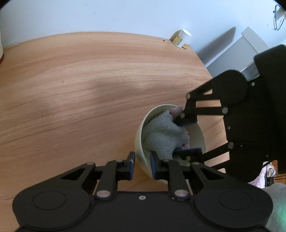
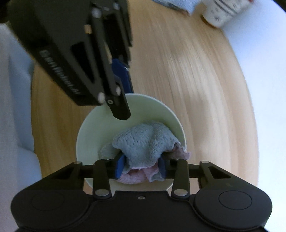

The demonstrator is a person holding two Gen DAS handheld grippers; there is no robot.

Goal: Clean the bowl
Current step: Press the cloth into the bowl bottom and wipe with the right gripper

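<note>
A pale cream bowl [image 1: 196,135] stands on the wooden table [image 1: 89,89]. My left gripper [image 1: 142,166] is shut on the bowl's near rim, one finger outside and one inside. My right gripper [image 1: 184,137] reaches in from the right and is shut on a grey-blue and pink cloth [image 1: 164,135] pressed inside the bowl. In the right wrist view the cloth [image 2: 144,142] bunches between my right gripper's [image 2: 141,166] blue pads inside the bowl [image 2: 100,128]. The left gripper [image 2: 121,92] clamps the far rim there.
A small white jar [image 1: 181,37] with a yellow label stands at the table's far edge by the wall. A white container [image 2: 223,12] and a blue item [image 2: 175,4] lie at the table's far end in the right wrist view. The table edge runs close on the right.
</note>
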